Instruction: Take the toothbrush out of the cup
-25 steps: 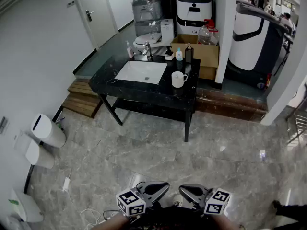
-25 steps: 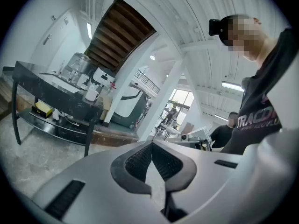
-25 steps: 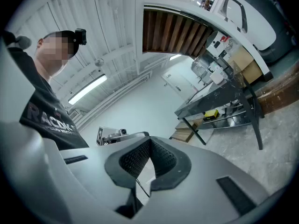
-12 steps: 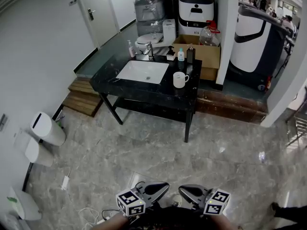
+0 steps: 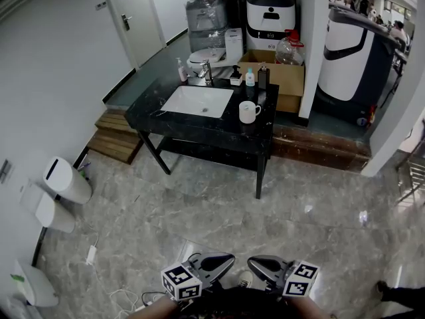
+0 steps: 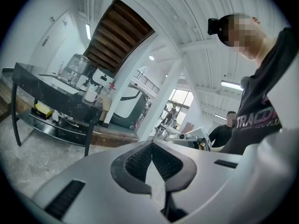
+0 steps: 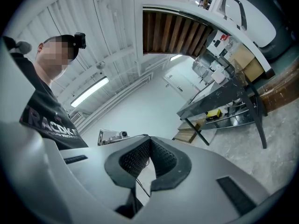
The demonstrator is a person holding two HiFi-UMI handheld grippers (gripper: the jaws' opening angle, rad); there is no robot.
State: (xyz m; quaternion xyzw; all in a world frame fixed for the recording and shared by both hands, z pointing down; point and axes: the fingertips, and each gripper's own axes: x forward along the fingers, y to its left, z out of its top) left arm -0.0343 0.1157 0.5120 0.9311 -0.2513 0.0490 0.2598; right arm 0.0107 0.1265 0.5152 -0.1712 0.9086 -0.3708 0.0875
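A white cup (image 5: 248, 111) stands on the right part of a black table (image 5: 199, 126), beside a white sink basin (image 5: 197, 101). No toothbrush can be made out at this distance. In the left gripper view the cup (image 6: 91, 95) is small and far off on the table (image 6: 46, 90). Both grippers hang at the bottom of the head view, close to the person's body and far from the table. The left gripper (image 5: 227, 260) (image 6: 152, 144) is shut with nothing held. The right gripper (image 5: 254, 264) (image 7: 148, 138) is shut and holds nothing too.
Soap bottles (image 5: 248, 76) and a tap (image 5: 206, 69) line the table's back edge. A cardboard box (image 5: 285, 75) and large machines (image 5: 269, 20) stand behind it. Wooden steps (image 5: 114, 137) lie to its left, white bins (image 5: 65, 179) by the left wall. Marble floor (image 5: 219, 211) stretches between me and the table.
The head view has shifted very slightly. Both grippers stay shut in the same place at the bottom of the view.
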